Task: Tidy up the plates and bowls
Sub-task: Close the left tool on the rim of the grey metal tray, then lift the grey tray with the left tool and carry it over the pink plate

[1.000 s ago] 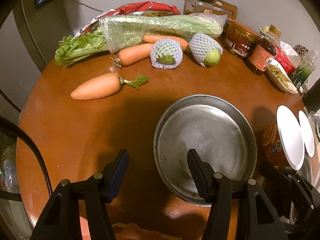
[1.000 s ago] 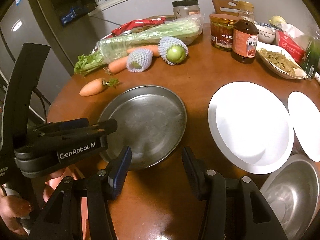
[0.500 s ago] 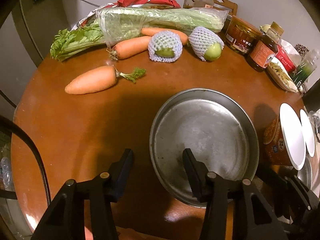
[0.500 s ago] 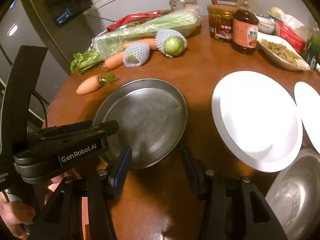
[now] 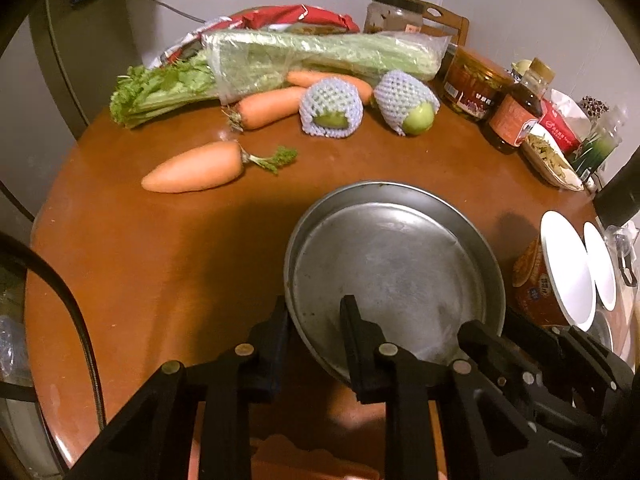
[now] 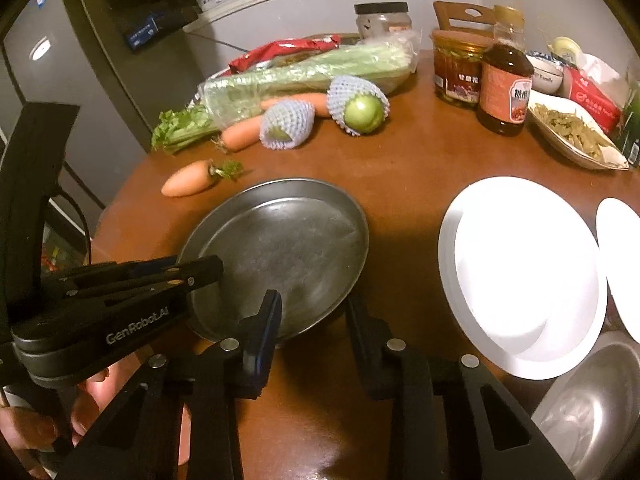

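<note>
Round dull steel plate (image 5: 394, 266)

The left wrist camera sat behind the left tool (image 5: 314, 316) and looked forward and down along its fingers, close over the near edge of the tabletop (image 5: 160, 248). The right wrist camera looked the same way from behind the right tool (image 6: 314, 312), set further to the right and equally near. Both views shared the metal plate (image 5: 396, 264) (image 6: 284, 248) just ahead of the tools, the carrots and celery beyond it, and the white plates (image 6: 524, 272) to the right. The right view also took in the left tool (image 6: 192, 276) from the side.
</note>
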Available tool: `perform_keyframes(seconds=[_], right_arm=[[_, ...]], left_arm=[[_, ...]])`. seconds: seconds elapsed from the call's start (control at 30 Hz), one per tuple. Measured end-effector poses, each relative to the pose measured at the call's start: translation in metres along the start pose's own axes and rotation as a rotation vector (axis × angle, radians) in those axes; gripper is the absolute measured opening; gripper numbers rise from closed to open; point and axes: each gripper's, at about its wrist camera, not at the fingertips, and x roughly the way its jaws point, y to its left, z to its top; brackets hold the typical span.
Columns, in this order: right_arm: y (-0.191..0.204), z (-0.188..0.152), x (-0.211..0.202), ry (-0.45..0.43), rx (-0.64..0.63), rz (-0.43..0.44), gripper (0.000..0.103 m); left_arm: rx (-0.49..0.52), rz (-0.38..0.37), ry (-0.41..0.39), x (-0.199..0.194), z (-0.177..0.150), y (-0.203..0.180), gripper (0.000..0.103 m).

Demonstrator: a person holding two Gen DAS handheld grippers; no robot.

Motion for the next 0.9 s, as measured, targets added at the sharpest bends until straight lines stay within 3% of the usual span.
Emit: perform_keyframes(seconds=[0.9], right_arm=[[0.052,-0.017,-0.074,-0.140,-0.143,0.130,0.035]], left_arm=[[-0.098,0.059,-0.168,-0.097,-0.047,0.029,0.025]])
